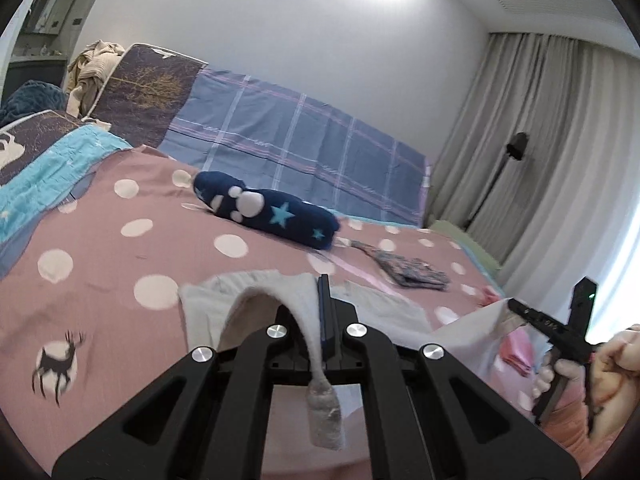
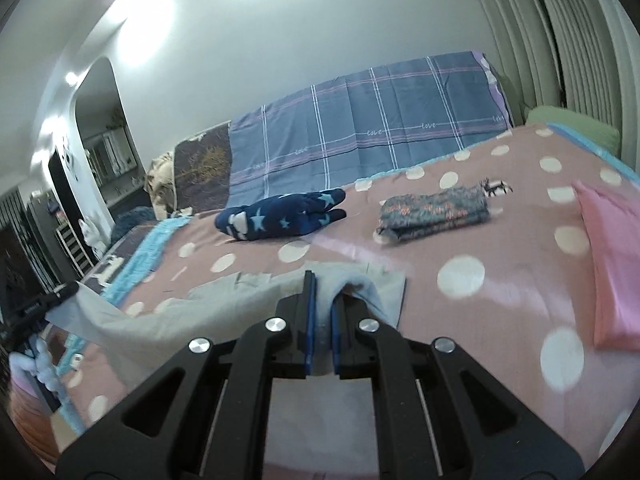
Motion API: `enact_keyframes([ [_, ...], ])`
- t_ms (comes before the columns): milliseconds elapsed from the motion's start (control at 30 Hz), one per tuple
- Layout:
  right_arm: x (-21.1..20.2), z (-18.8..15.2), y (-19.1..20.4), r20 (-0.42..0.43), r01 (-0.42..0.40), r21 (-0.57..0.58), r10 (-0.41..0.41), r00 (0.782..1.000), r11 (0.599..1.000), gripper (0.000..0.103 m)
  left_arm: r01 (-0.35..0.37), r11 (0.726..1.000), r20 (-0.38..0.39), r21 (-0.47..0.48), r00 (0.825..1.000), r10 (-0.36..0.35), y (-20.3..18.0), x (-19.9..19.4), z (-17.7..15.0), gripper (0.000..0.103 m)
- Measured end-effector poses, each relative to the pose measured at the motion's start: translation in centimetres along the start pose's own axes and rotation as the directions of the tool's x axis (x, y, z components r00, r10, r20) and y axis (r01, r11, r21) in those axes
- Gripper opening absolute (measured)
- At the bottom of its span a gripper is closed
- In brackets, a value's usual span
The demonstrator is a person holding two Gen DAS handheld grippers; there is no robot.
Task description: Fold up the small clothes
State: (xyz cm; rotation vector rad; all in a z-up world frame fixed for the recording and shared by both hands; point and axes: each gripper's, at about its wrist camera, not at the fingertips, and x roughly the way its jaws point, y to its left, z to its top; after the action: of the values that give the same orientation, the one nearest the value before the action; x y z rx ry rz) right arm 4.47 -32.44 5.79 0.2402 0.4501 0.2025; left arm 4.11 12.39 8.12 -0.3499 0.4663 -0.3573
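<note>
A small pale grey-white garment (image 1: pixel 256 300) lies on the pink dotted bedspread (image 1: pixel 120 264). My left gripper (image 1: pixel 320 304) is shut on one edge of it, and a strip of the cloth hangs back between the jaws. My right gripper (image 2: pixel 323 300) is shut on another edge of the same garment (image 2: pixel 224 312), which is stretched between the two. The right gripper also shows in the left wrist view (image 1: pixel 516 308) at the right, held by a hand. The left gripper shows at the left edge of the right wrist view (image 2: pixel 60 294).
A folded navy garment with stars (image 1: pixel 268 212) and a folded patterned grey garment (image 2: pixel 436 212) lie further back on the bed. A folded pink cloth (image 2: pixel 612 264) lies at the right. A plaid blue pillow (image 2: pixel 360 132) leans on the wall. Curtains (image 1: pixel 540 140) hang at the right.
</note>
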Motion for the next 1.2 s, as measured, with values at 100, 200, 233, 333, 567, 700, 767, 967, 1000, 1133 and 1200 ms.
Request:
enact_keyframes([
  [100, 4.3, 1.3, -0.2, -0.027, 0.032, -0.041, -0.033, 0.999, 0.999, 0.007, -0.069, 0.997, -0.019, 0.046, 0.997, 0.07, 0.7, 3.7, 1.2, 0.001],
  [200, 9.4, 1.8, -1.1, -0.086, 0.068, -0.048, -0.072, 0.994, 0.997, 0.007, -0.115, 0.993, -0.067, 0.042, 0.991, 0.117, 2.6, 8.3, 1.8, 0.001],
  [233, 10.8, 1.6, -1.4, -0.114, 0.078, -0.039, -0.082, 0.99, 0.996, 0.007, -0.122, 0.992, -0.086, 0.042, 0.988, 0.125, 3.2, 9.5, 1.7, 0.001],
  [333, 16.7, 0.2, -3.3, -0.241, 0.106, 0.016, -0.099, 0.966, 0.994, 0.007, -0.174, 0.983, -0.183, 0.063, 0.966, 0.183, 5.2, 14.8, 0.6, 0.001],
  [567, 20.8, -3.4, -6.5, -0.359, 0.076, 0.11, -0.032, 0.933, 0.991, 0.016, -0.254, 0.963, -0.349, 0.086, 0.898, 0.268, 8.8, 21.2, -3.5, 0.004],
  [700, 18.1, -3.0, -6.6, -0.339, 0.06, 0.041, -0.042, 0.94, 0.997, 0.034, -0.263, 0.959, -0.333, 0.102, 0.9, 0.282, 8.5, 19.4, -3.4, 0.02],
  [767, 16.3, -3.3, -5.7, -0.331, 0.045, -0.059, -0.062, 0.942, 0.997, 0.04, -0.251, 0.964, -0.325, 0.09, 0.907, 0.267, 8.1, 18.1, -3.5, 0.024],
  [967, 15.1, -6.1, -1.6, -0.318, 0.087, -0.51, -0.282, 0.905, 0.856, 0.056, -0.17, 0.985, -0.372, -0.002, 0.915, 0.157, 7.5, 15.4, -5.2, 0.035],
  [1000, 15.8, -6.3, -1.3, -0.313, 0.096, -0.535, -0.302, 0.9, 0.839, 0.056, -0.173, 0.985, -0.392, 0.014, 0.905, 0.165, 7.3, 15.9, -5.5, 0.035],
  [1133, 18.9, -5.2, -0.7, -0.289, 0.126, -0.547, -0.328, 0.899, 0.828, 0.056, -0.11, 0.992, -0.41, -0.061, 0.909, 0.076, 7.7, 18.3, -4.2, 0.035],
  [1200, 20.8, -3.7, -0.4, -0.263, 0.148, -0.528, -0.327, 0.908, 0.836, 0.056, -0.086, 0.986, -0.348, -0.145, 0.937, 0.03, 8.5, 19.5, -2.0, 0.035],
])
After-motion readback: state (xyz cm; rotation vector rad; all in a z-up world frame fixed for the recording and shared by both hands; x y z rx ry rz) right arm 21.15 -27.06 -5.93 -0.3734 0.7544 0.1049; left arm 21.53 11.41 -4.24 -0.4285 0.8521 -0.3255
